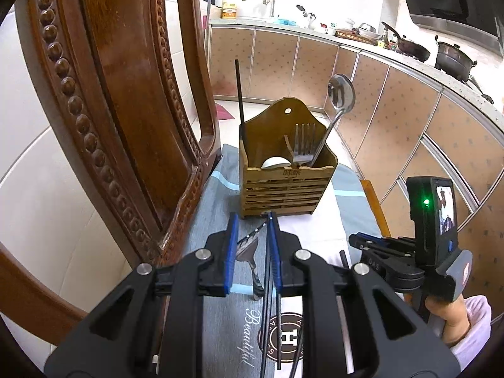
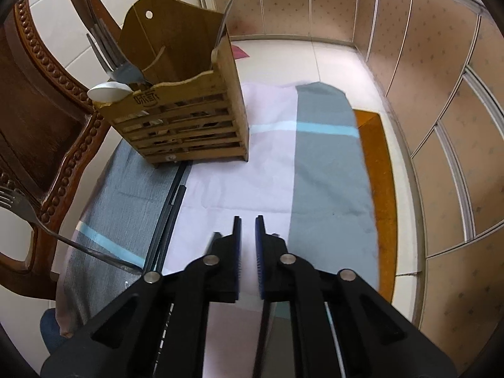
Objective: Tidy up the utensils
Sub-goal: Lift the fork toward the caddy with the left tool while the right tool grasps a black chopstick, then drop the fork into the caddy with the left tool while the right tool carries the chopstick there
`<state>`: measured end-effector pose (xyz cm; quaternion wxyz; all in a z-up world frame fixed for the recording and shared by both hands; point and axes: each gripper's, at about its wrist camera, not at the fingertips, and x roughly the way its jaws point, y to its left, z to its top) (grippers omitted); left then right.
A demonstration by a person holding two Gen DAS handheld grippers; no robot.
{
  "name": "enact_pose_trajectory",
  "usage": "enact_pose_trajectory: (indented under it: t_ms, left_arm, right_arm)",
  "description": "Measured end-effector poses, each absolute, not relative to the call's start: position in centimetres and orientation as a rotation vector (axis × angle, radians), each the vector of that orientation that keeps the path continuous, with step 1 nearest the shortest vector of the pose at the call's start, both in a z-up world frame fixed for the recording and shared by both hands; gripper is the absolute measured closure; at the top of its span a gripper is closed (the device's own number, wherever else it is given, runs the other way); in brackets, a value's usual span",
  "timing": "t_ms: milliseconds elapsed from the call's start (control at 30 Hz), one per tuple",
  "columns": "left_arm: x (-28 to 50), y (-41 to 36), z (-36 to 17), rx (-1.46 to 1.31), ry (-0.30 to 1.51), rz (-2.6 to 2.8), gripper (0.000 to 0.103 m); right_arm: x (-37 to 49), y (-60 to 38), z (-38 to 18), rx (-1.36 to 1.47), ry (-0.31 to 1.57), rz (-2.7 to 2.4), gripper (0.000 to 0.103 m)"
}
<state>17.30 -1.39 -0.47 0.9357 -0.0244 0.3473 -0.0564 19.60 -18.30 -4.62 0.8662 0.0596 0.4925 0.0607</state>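
1. A carved chair (image 1: pixel 119 119) stands at the far left, its frame just beside the cloth (image 1: pixel 217 189).
2. The left gripper (image 1: pixel 253 223) hangs low over the cloth, its blue pads apart; a fork (image 1: pixel 252 258) lies on the cloth between them, and black chopsticks (image 1: pixel 267 283) run along the right pad. Whether either is touched, I cannot tell.
3. Ahead stands the wooden caddy (image 1: pixel 283 189), holding one upright chopstick (image 1: pixel 241 94), a white spoon (image 1: pixel 275 162), a fork and a ladle (image 1: pixel 340 94).
4. The right gripper (image 2: pixel 248 220) hovers over the pale middle of the cloth, pads close with a narrow gap, nothing between them.
5. Cabinets (image 1: pixel 409 119) line the right.
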Motion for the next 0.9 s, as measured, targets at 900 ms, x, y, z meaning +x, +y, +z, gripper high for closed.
enact_pose_trajectory:
  t_ms: [900]
  left_arm:
    - [21.1, -1.0, 1.0, -0.004, 0.738, -0.026, 0.102]
  right_arm:
    - [20.3, -21.0, -8.7, 0.173, 1.158, 0.069, 0.074]
